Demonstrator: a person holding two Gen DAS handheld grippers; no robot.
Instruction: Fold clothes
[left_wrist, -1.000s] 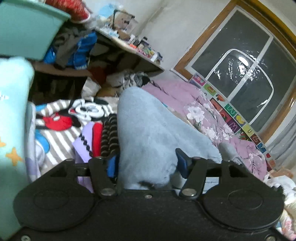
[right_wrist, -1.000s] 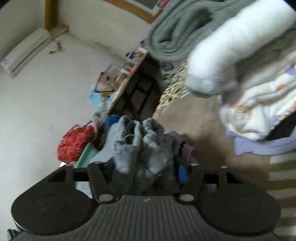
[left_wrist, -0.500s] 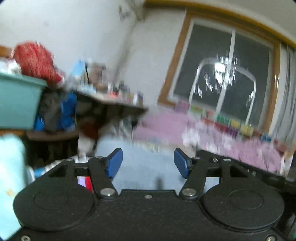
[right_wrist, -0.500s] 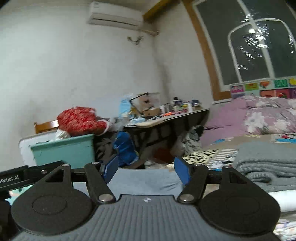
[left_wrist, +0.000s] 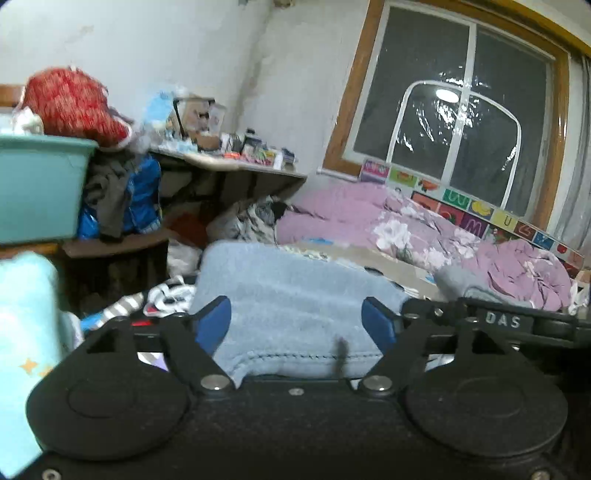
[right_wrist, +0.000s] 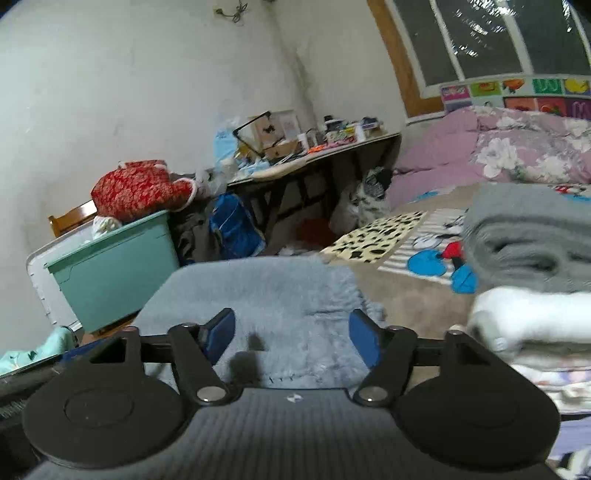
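Observation:
A light blue fleece garment (left_wrist: 291, 295) lies flat in front of both grippers; it also shows in the right wrist view (right_wrist: 266, 295). My left gripper (left_wrist: 295, 325) is open, its blue pads apart over the garment's stitched hem. My right gripper (right_wrist: 291, 332) is open too, its pads apart above the same cloth. Neither pad grips the fabric. The other gripper's black body (left_wrist: 517, 325) sits to the right in the left wrist view.
A stack of folded grey and white clothes (right_wrist: 528, 258) stands at the right. A teal bin (right_wrist: 114, 266) with a red garment (right_wrist: 140, 188) is at the left. A cluttered desk (right_wrist: 314, 151), a pink quilt (left_wrist: 424, 229) and a window (left_wrist: 461, 110) lie behind.
A second ago both grippers were shut on the bunched blue garment. They have opened and let it go, and both views have swung level; the cloth now lies flat.

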